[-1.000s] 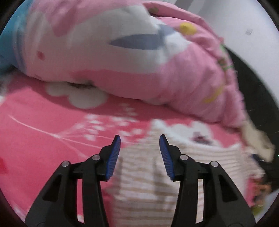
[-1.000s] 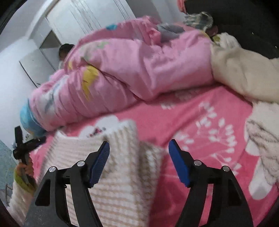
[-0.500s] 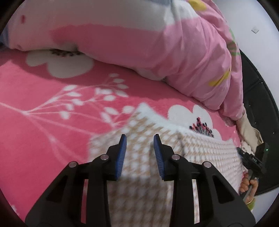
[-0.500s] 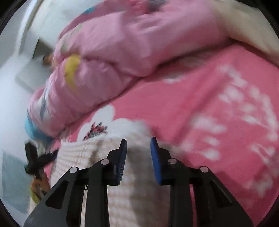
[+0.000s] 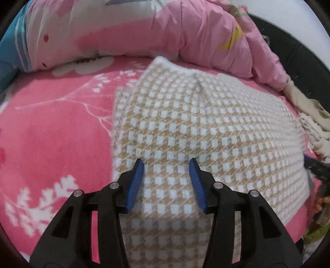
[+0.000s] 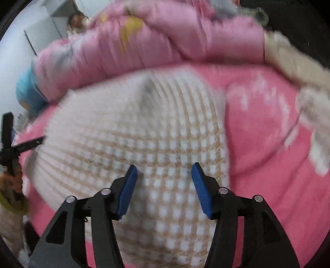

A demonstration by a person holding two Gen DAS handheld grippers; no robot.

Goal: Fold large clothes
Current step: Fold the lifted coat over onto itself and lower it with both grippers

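A beige and white checked knit garment (image 5: 202,127) lies spread on the pink flowered bed cover (image 5: 51,140). My left gripper (image 5: 166,165) hovers over its near left part, jaws opening, cloth beneath them but no pad pressing on it. The right wrist view is blurred: the same garment (image 6: 144,134) fills the middle, and my right gripper (image 6: 164,169) stands over its near right part with jaws opening, nothing pinched. The left gripper (image 6: 12,142) shows at that view's left edge.
A bunched pink quilt (image 5: 165,31) lies along the far side of the bed. A cream fleecy cloth (image 5: 313,123) sits at the right edge. A dark headboard (image 5: 299,53) stands behind. White cupboards (image 6: 57,12) are at the far left.
Both grippers narrowed half a second ago and now stand wider. The garment's far edge has been carried away from me and the garment now lies spread over more of the cover.
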